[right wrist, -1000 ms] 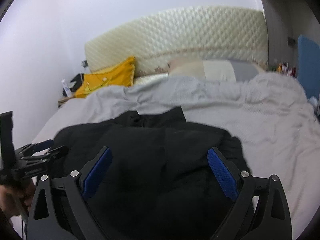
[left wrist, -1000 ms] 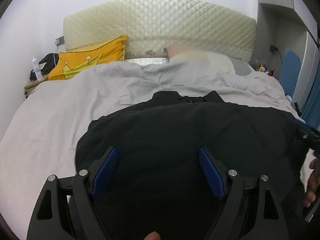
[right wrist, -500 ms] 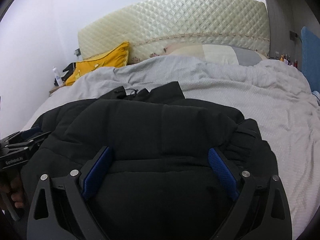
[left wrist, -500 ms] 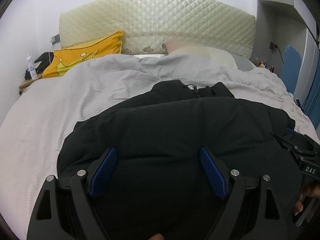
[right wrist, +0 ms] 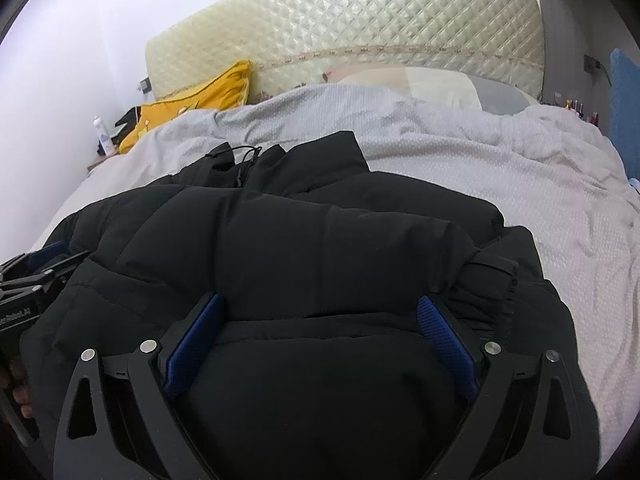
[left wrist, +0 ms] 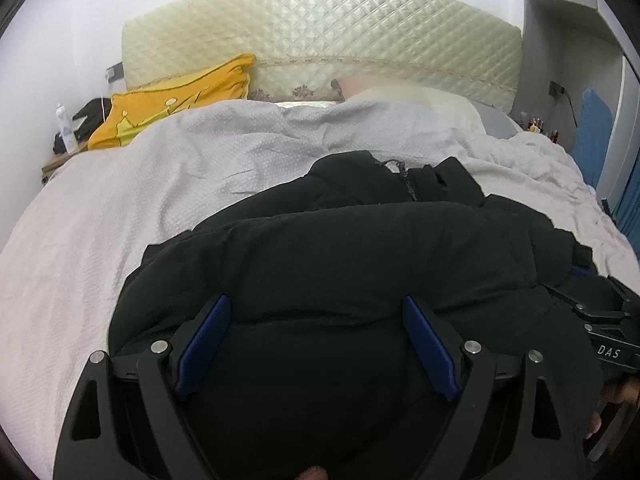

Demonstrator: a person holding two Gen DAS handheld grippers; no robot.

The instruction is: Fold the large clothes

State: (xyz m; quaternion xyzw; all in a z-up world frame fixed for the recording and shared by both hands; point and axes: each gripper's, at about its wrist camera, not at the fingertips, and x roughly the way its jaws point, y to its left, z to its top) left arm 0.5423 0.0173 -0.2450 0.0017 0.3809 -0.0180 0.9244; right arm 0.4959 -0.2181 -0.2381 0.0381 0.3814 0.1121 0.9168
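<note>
Both jaws stand wide, and the puffy cloth of the black jacket [left wrist: 360,264] bulges between the blue pads [left wrist: 204,340] of the left gripper [left wrist: 316,312] and the right gripper [right wrist: 320,316]; I cannot tell if the pads squeeze it. The left gripper's jaws have just been opening a bit. The jacket lies bunched up on the grey blanket [left wrist: 140,208] of the bed, with its collar and zipper [left wrist: 404,176] at the far side. Behind it sit a yellow pillow [left wrist: 180,100], a pale pillow [right wrist: 432,84] and the quilted headboard [left wrist: 320,36]. A white bottle [left wrist: 66,128] stands on the small side table at the left. Something blue [left wrist: 596,128] stands by the wall on the right.
</note>
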